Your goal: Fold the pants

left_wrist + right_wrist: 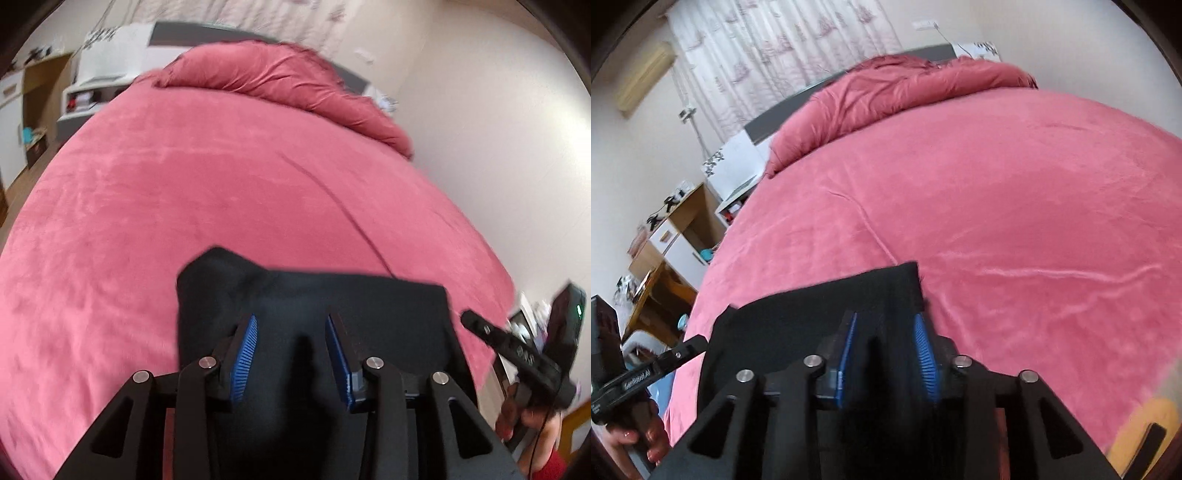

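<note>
The black pants (314,295) hang between my two grippers above the pink bed (166,192). My left gripper (291,328) is shut on the pants' cloth, which fills the gap between its blue pads. My right gripper (886,332) is also shut on the pants (820,306), cloth bunched between its blue pads. The right gripper shows at the right edge of the left wrist view (517,347). The left gripper shows at the left edge of the right wrist view (646,373). The lower part of the pants is hidden under the grippers.
The pink bedspread (997,206) covers the bed, with a bunched pink duvet (280,81) at its head. A white nightstand (96,85) and wooden shelves (672,236) stand to the left of the bed. A wall (498,147) runs along the bed's right side.
</note>
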{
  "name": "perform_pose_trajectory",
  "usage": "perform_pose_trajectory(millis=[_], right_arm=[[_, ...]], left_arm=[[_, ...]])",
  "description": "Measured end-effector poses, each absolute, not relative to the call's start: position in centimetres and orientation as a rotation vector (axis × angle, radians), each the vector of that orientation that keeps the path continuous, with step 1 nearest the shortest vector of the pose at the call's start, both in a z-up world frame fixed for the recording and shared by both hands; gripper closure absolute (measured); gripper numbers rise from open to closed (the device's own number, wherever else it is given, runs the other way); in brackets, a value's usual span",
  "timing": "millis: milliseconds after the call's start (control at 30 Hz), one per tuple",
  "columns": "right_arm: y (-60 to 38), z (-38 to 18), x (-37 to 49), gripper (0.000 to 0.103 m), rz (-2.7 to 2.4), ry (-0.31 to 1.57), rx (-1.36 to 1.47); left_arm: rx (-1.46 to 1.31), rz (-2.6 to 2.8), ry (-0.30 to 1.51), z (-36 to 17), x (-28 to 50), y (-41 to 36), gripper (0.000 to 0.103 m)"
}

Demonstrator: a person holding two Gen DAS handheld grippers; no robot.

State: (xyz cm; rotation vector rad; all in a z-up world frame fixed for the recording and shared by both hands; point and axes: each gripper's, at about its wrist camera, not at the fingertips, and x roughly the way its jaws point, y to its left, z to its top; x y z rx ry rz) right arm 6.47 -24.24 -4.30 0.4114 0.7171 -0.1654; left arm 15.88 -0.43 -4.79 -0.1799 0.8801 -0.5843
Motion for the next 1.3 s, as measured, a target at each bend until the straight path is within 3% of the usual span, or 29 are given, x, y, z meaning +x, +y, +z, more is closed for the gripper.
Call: perform_pose_trajectory(millis=[300, 467, 700, 767, 833, 867, 1067, 1300], right_arm=[[-19.9, -6.2, 2.6, 0.069, -0.123, 0.827, 0.317], [-21.0, -7.7, 3.3, 0.084, -0.178, 0.876, 0.351], [-20.6, -7.5, 3.2, 0.08, -0.177, 0.868, 0.334], [-20.7, -7.1, 3.0, 0.072, -0.158, 0.857, 0.354], [-20.8, -6.6, 2.5, 0.047, -0.129, 0.838, 0.375], [-20.6, -6.3, 2.0, 0.043, -0.126, 0.828, 0.373], [-21.2, -5.6, 2.0, 0.037, -0.106, 0.836, 0.383], [-23.7, -5.6, 2.9, 0.021, -0.131, 0.865, 0.401]], left_arm=[[0.011, -0.578, 0.858, -7.5, 7.4, -1.3, 0.063], [0.047, -0.548, 0.854, -7.7, 6.4, -1.2, 0.063], [0.0, -0.441, 0.897, -6.2, 7.0, 0.6, 0.063], [0.004, -0.407, 0.903, -6.0, 7.2, 1.1, 0.061], [0.006, -0.383, 0.918, -5.9, 7.6, 1.5, 0.058], [0.006, -0.371, 0.926, -5.9, 7.8, 1.7, 0.057], [-0.008, -0.345, 0.968, -6.4, 9.0, 2.6, 0.055], [0.0, -0.356, 1.003, -7.2, 10.6, 2.7, 0.052]])
